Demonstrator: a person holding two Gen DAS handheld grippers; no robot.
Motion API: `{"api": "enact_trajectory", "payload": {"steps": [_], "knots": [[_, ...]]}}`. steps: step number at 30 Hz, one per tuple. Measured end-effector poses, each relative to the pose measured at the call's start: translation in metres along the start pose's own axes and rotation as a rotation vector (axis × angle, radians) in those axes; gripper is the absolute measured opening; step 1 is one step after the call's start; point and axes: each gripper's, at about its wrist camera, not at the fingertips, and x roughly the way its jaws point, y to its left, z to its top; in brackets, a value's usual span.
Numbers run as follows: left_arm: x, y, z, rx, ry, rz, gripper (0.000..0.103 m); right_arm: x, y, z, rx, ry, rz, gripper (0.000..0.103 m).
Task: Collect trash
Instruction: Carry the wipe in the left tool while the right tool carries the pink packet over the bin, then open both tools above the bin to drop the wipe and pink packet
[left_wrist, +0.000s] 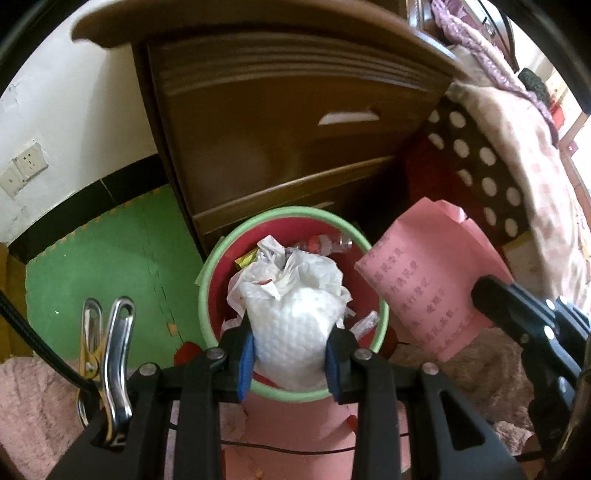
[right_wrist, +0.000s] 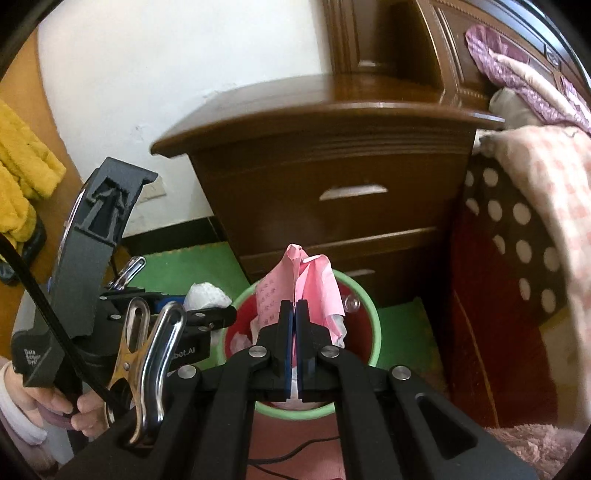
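Observation:
A red trash bin with a green rim stands on the floor against a wooden nightstand; it holds crumpled plastic, paper and a bottle. My left gripper is shut on a wad of white paper towel and holds it over the bin's near side. My right gripper is shut on a pink printed paper sheet, held above the bin. In the left wrist view the pink sheet hangs to the right of the bin, with the right gripper's finger on it. The towel also shows in the right wrist view.
The wooden nightstand with drawers stands right behind the bin. A bed with a polka-dot sheet and pink blanket is at the right. Green foam mat covers the floor at left, a fluffy pink rug lies nearer.

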Motion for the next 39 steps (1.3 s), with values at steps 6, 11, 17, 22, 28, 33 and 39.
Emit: {"api": "enact_trajectory", "payload": {"steps": [6, 11, 17, 22, 28, 33, 39], "knots": [[0.023, 0.001, 0.000, 0.001, 0.008, 0.006, 0.032, 0.026, -0.007, -0.010, 0.012, 0.052, -0.006, 0.002], [0.038, 0.002, -0.003, 0.013, 0.019, 0.020, 0.032, 0.047, -0.013, -0.018, 0.027, 0.105, -0.012, 0.002], [0.052, 0.003, -0.009, 0.013, 0.025, 0.043, 0.034, 0.066, -0.020, -0.025, 0.055, 0.133, 0.012, 0.002], [0.066, 0.005, -0.012, 0.008, 0.040, 0.039, 0.034, 0.083, -0.026, -0.030, 0.080, 0.170, 0.029, 0.002], [0.078, 0.005, -0.013, 0.014, 0.048, 0.039, 0.034, 0.106, -0.031, -0.033, 0.115, 0.226, 0.037, 0.002], [0.088, 0.006, -0.012, 0.007, 0.056, 0.038, 0.034, 0.120, -0.035, -0.034, 0.143, 0.262, 0.042, 0.002], [0.093, 0.007, -0.012, -0.005, 0.072, 0.026, 0.035, 0.125, -0.037, -0.035, 0.171, 0.277, 0.044, 0.002]]}}
